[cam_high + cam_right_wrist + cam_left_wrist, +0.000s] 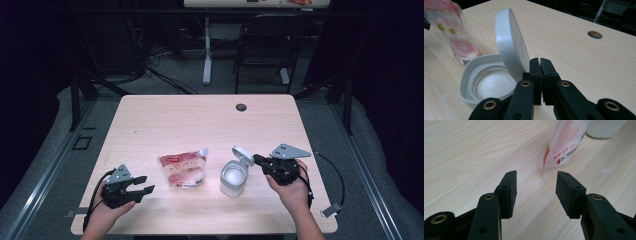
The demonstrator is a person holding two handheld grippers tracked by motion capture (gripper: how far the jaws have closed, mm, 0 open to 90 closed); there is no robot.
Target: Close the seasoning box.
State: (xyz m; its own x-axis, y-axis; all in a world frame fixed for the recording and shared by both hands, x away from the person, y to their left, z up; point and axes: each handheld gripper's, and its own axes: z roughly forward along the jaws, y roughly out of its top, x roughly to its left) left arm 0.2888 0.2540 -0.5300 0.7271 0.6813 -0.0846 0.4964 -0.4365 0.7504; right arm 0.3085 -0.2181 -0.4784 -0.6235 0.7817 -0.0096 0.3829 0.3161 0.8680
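Pouch (182, 170) lies lower centre of high view, spout toward upper right, long axis diagonal. Your left gripper (141, 189) nearer it, jaws wide apart, empty; pouch corner (559, 150) just beyond pads. Right gripper (540, 62) jaws pressed together at jar (233, 178) lid (510, 45); grip on lid edge unclear. Pouch top cut off in left gripper view.

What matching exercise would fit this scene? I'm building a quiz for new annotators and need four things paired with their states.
Things:
1. left gripper
2. right gripper
3. white container
4. refill pouch

States:
A. lid flipped up, white powder inside
B. jaws shut, next to the raised lid
C. jaws apart, nothing between them
D. clear with red print, left of the container on the table

Pairs: 1-C, 2-B, 3-A, 4-D
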